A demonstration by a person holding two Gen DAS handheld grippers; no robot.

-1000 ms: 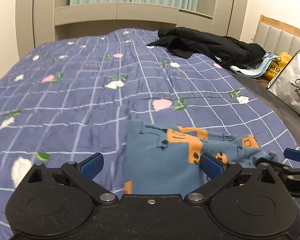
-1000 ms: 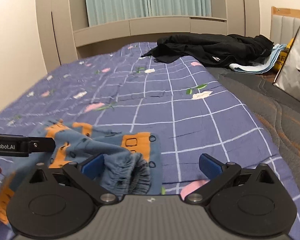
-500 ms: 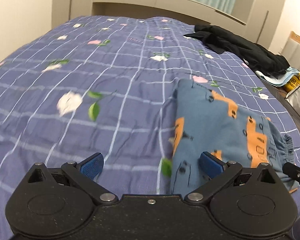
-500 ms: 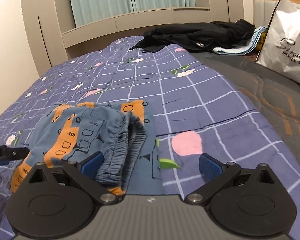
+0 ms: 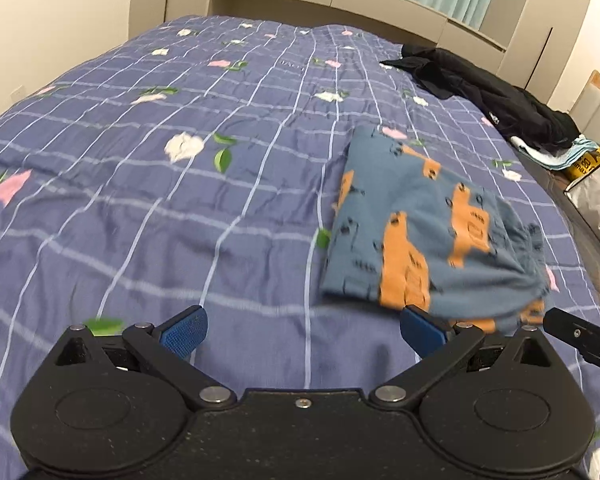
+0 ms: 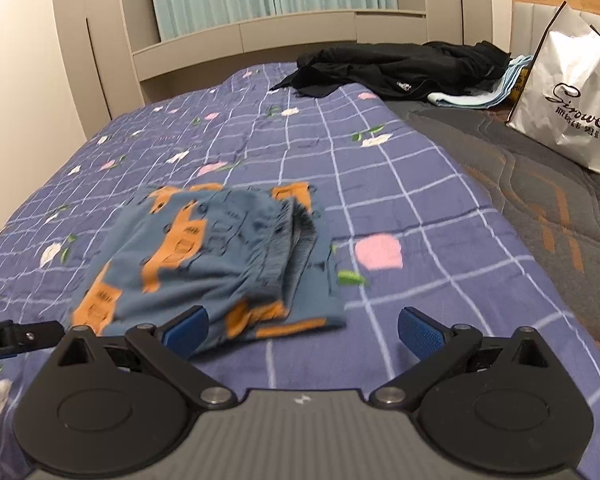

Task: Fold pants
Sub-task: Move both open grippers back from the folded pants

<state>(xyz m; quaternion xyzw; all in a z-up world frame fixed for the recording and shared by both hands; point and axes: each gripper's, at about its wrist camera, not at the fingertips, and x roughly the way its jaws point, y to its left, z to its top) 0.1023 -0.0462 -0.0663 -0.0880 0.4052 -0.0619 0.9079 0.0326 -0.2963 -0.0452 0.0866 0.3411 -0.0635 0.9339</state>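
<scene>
The blue pants with orange print (image 5: pixel 428 232) lie folded in a compact stack on the purple checked bedspread (image 5: pixel 180 208). In the right wrist view the pants (image 6: pixel 216 256) show the gathered waistband on the right side of the stack. My left gripper (image 5: pixel 302 330) is open and empty, just in front of and left of the pants. My right gripper (image 6: pixel 302 330) is open and empty, in front of the pants' right edge. The tip of the other gripper shows at each view's side.
A heap of black clothes (image 6: pixel 396 66) lies at the far right of the bed, with light blue cloth (image 6: pixel 476 96) beside it. A white shopping bag (image 6: pixel 568 104) stands on the grey mattress (image 6: pixel 540 208) to the right. A beige headboard shelf (image 6: pixel 260 36) and curtains are behind.
Both grippers have pulled back and up from the pants, which now lie released in a folded stack. The left view has swung left over the bedspread.
</scene>
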